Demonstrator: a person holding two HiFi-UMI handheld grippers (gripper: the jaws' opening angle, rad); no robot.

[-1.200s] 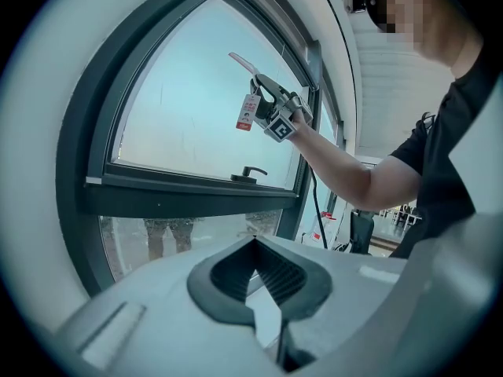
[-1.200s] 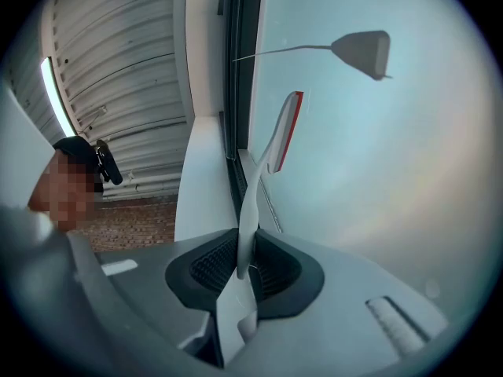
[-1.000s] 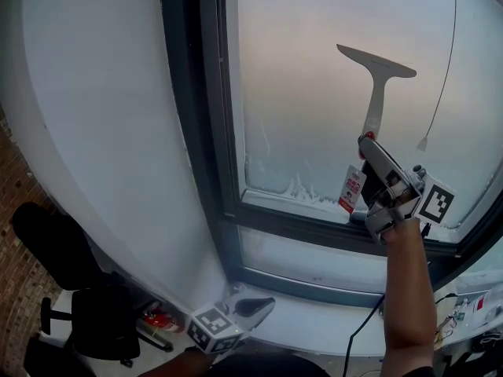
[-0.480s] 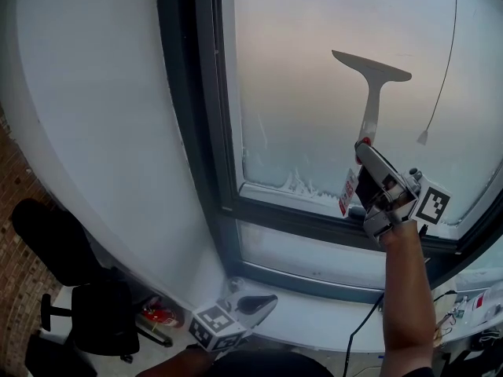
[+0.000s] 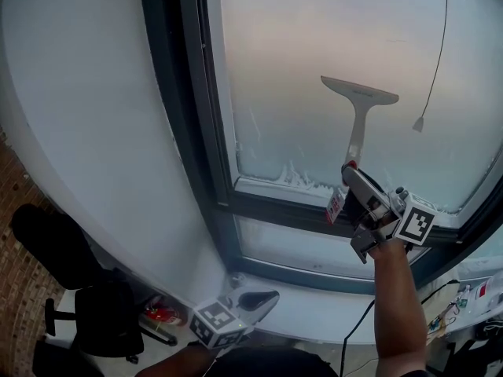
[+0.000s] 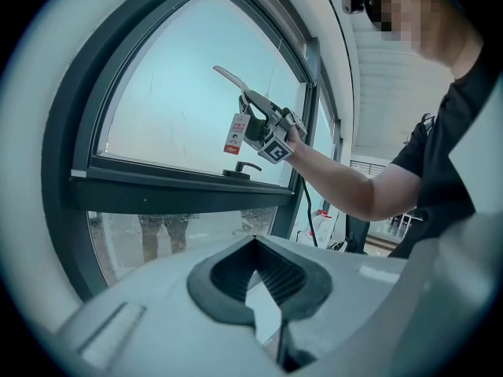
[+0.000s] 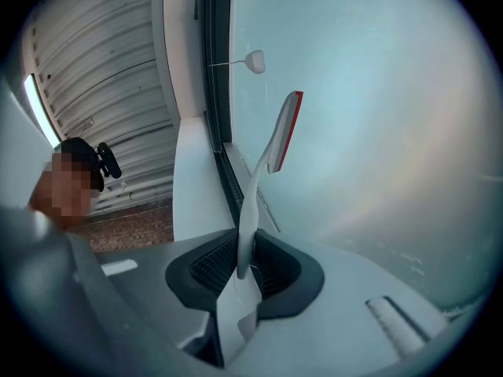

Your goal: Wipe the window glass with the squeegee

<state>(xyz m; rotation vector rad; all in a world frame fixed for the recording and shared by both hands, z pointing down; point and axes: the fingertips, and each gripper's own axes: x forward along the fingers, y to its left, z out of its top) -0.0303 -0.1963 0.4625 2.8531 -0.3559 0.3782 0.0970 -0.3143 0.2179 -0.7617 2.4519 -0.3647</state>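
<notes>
A white squeegee (image 5: 360,108) lies with its blade against the frosted window glass (image 5: 314,45), handle pointing down. My right gripper (image 5: 355,185) is shut on that handle, just above the lower sash rail. In the right gripper view the squeegee (image 7: 267,163) rises from between the jaws, its red-edged blade (image 7: 289,128) touching the glass (image 7: 377,116). A red and white tag (image 5: 335,205) hangs from the handle. My left gripper (image 5: 263,298) hangs low by the sill, shut with nothing in it. From the left gripper view, the squeegee (image 6: 232,78) and right gripper (image 6: 255,118) show against the pane.
A dark window frame (image 5: 200,132) borders the glass on the left, and a sash rail (image 5: 283,210) runs below. A blind cord with a white pull (image 5: 420,122) hangs at the right. A dark window handle (image 6: 240,167) sits on the rail. Office chairs (image 5: 78,312) stand on the floor.
My right gripper has drawn the squeegee down the glass and a little left. The left gripper has stayed low by the sill.
</notes>
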